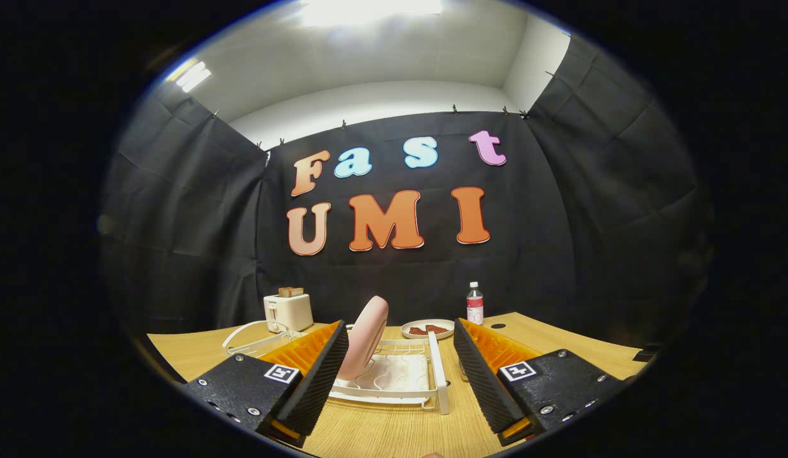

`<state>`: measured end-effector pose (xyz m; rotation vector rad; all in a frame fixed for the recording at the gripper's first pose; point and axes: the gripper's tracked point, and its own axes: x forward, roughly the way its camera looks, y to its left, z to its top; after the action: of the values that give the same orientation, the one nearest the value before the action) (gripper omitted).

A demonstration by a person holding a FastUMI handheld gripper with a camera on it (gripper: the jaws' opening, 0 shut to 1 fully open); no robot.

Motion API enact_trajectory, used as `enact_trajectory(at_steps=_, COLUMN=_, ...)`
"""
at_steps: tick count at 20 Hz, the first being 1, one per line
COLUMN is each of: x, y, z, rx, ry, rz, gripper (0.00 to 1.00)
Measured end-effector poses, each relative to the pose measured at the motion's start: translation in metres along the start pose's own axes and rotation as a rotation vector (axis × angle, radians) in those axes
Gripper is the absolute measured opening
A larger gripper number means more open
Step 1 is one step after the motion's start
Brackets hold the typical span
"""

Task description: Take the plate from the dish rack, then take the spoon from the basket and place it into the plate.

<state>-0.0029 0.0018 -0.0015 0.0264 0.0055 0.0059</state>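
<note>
The gripper [400,356] is hovering low over the wooden table [381,432] with its jaws spread wide and gripping nothing. Between them, slightly toward the left finger, the pink plate [367,337] is standing on edge in the white dish rack [400,375], leaning against the rack's wires, which are keeping it upright so that its rim is offered to a pinch from above or from the front. The wide opening is probably leaving room to straddle that rim.

Beyond the left finger, a white wire basket [257,340] is sitting on the table; whether the spoon is lying in it is too hard to tell from here. Farther back stands a white toaster [288,310] with bread in its slot. Beyond the rack, a small plate holding something reddish [427,329] is resting near a bottle [474,304] with a red label, just past the right finger.

The plate-taking step appears not yet done.
</note>
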Motion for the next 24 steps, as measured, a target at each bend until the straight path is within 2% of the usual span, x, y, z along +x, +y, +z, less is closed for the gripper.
enact_trajectory(at_steps=11, x=0.01, y=-0.002, z=0.024, rx=-0.014, ry=0.003, rz=0.017, gripper=0.98)
enact_trajectory(at_steps=14, x=0.021, y=0.002, z=0.025, rx=-0.009, ry=0.051, rz=0.058, gripper=0.98)
enact_trajectory(at_steps=18, x=0.044, y=-0.006, z=0.045, rx=-0.004, ry=0.05, rz=0.058, gripper=0.99)
enact_trajectory(at_steps=24, x=0.078, y=-0.004, z=0.011, rx=-0.013, ry=0.302, rz=0.069, gripper=0.99)
